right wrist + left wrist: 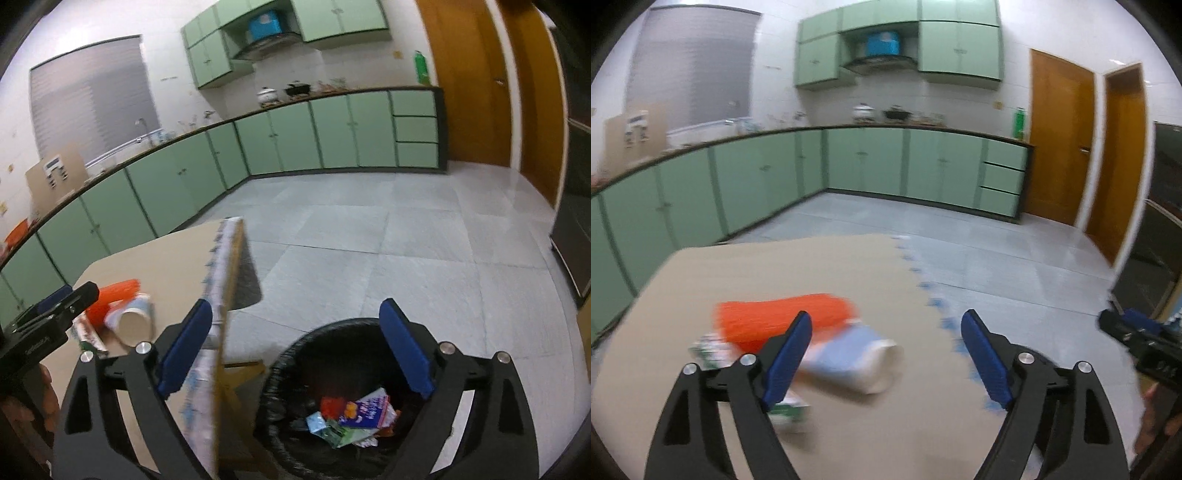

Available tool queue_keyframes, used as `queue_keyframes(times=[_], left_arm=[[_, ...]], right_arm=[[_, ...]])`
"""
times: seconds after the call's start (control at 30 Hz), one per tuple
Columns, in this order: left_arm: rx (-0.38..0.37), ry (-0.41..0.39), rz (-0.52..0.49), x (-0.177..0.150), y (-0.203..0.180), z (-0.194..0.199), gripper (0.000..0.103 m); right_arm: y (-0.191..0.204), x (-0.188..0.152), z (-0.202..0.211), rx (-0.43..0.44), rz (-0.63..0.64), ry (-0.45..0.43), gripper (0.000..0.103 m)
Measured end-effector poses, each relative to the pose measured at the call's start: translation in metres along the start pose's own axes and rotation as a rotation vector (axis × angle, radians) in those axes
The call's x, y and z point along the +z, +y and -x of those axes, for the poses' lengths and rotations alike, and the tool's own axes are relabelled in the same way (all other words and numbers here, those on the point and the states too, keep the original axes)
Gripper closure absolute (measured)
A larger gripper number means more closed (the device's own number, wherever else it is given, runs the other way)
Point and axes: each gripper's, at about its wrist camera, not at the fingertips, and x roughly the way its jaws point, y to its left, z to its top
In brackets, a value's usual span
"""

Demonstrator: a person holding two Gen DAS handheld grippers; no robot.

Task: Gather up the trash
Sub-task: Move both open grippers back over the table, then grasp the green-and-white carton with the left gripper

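On the beige table (849, 266) lie an orange ribbed cup (783, 317), a pale blue paper cup (849, 354) on its side and a green-and-white wrapper (790, 410). My left gripper (886, 358) hovers over them, open, nothing between its blue pads. My right gripper (295, 350) stands open and empty above a black-lined trash bin (332, 354) beside the table (159, 258). Several colourful wrappers (354, 417) lie in the bin. The orange cup (114, 299) and paper cup (133, 317) also show in the right wrist view.
Green base cabinets (864, 162) run along the far walls, with wooden doors (1060, 140) at the right. A grey tiled floor (406, 240) spreads beyond the bin. A patterned strip (218, 288) edges the table. The other gripper (1137, 343) shows at the right edge.
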Motion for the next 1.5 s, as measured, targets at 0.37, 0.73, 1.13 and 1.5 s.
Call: queue_keyframes(times=[0.37,0.73,1.13,1.5], left_arm=[[0.151,0.107,0.111,-0.033,0.069,-0.018,0.02],[0.175,0.162,0.161,-0.041,0.076,-0.043,0.02],[0.166,0.231,0.231,-0.05,0.111,-0.043,0.04],[0.18,0.235,0.244,-0.058,0.151,-0.021,0.073]], right_arm=[[0.072,-0.003,-0.022,0.062,0.055,0.009,0.013],[0.098,-0.004,-0.045,0.083,0.08,0.036,0.013],[0.137,-0.01,-0.07,0.139,0.148,0.08,0.013],[0.165,-0.02,-0.098,0.198,0.21,0.174,0.013]])
